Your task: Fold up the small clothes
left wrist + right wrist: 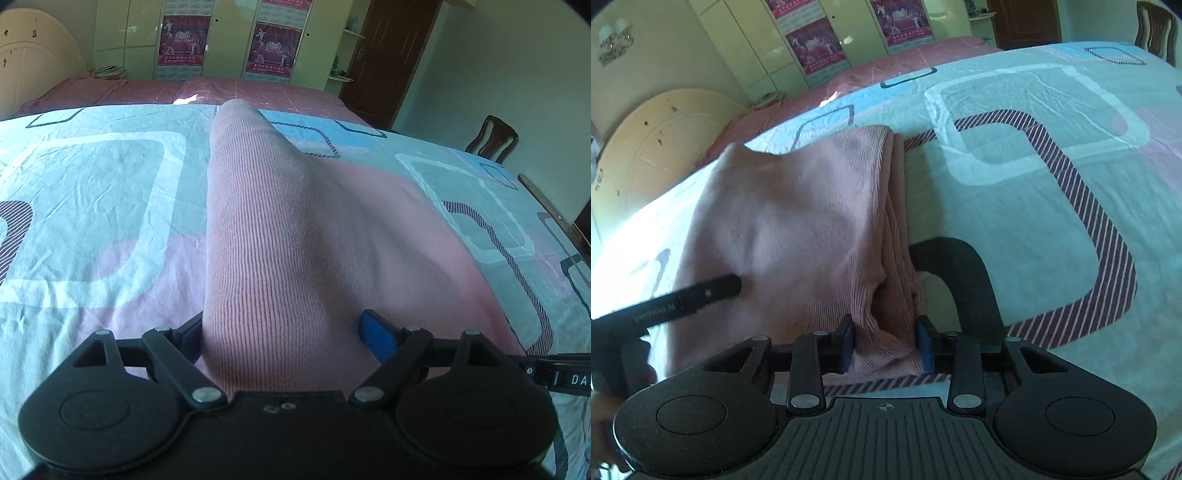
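A pink ribbed knit garment (258, 221) lies on the patterned bedsheet (92, 184), with one fold raised as a ridge running away from me. My left gripper (284, 332) stands wide open astride the near end of that ridge. Its blue right pad (376, 332) is clear of the cloth, and its left pad is mostly hidden behind it. In the right wrist view the garment (783, 221) lies folded double with a stacked edge on its right. My right gripper (885, 345) is shut on a bunched corner of it. A black bar of the left gripper (701, 295) reaches over the cloth.
The light blue and pink sheet (1034, 221) spreads wide to the right. Behind it lie a pink bedspread (221, 90), a wardrobe with posters (273, 48) and a dark door (388, 55). A wooden chair (491, 140) stands at the right edge, a round headboard (646, 147) at the left.
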Available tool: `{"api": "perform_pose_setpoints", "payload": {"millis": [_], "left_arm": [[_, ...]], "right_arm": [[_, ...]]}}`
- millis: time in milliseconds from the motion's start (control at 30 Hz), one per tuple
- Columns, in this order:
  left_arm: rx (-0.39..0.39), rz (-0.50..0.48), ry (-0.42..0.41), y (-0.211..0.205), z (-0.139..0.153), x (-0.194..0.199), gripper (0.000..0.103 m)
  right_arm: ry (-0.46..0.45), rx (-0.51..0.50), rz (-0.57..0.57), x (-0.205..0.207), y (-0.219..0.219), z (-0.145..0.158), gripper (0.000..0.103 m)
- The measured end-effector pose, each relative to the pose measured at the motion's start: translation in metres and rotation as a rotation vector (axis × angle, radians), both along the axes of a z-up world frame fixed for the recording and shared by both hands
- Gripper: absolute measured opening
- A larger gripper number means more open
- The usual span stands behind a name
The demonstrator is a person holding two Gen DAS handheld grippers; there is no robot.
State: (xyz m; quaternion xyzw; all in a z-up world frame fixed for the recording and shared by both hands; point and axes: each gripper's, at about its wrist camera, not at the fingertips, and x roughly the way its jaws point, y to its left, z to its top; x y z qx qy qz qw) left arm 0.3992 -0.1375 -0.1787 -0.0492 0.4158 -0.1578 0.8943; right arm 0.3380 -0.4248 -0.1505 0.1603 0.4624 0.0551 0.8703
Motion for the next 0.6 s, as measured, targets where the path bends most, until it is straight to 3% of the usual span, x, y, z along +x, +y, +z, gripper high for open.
{"api": "perform_pose_setpoints", "payload": {"millis": [233, 300, 333, 367, 467, 600], "left_arm": [[-0.063, 0.018, 0.068, 0.01, 0.016, 0.003, 0.082], [-0.094, 0.039, 0.045, 0.019, 0.028, 0.008, 0.082], [-0.108, 0.048, 0.025, 0.023, 0.034, 0.011, 0.082], [-0.112, 0.057, 0.007, 0.025, 0.04, 0.015, 0.082], [-0.111, 0.09, -0.022, 0.029, 0.048, 0.037, 0.08], [-0.137, 0.165, -0.028, 0.036, 0.045, 0.071, 0.068]], "right_arm": [[0.006, 0.051, -0.006, -0.009, -0.015, 0.007, 0.013], [-0.037, 0.031, 0.012, -0.007, -0.015, 0.023, 0.033], [-0.076, 0.012, 0.014, -0.005, -0.014, 0.032, 0.059], [-0.108, -0.009, 0.017, -0.002, -0.012, 0.037, 0.074], [-0.157, -0.049, 0.022, 0.023, -0.006, 0.044, 0.074], [-0.162, -0.019, -0.029, 0.07, -0.003, 0.036, 0.073]]}}
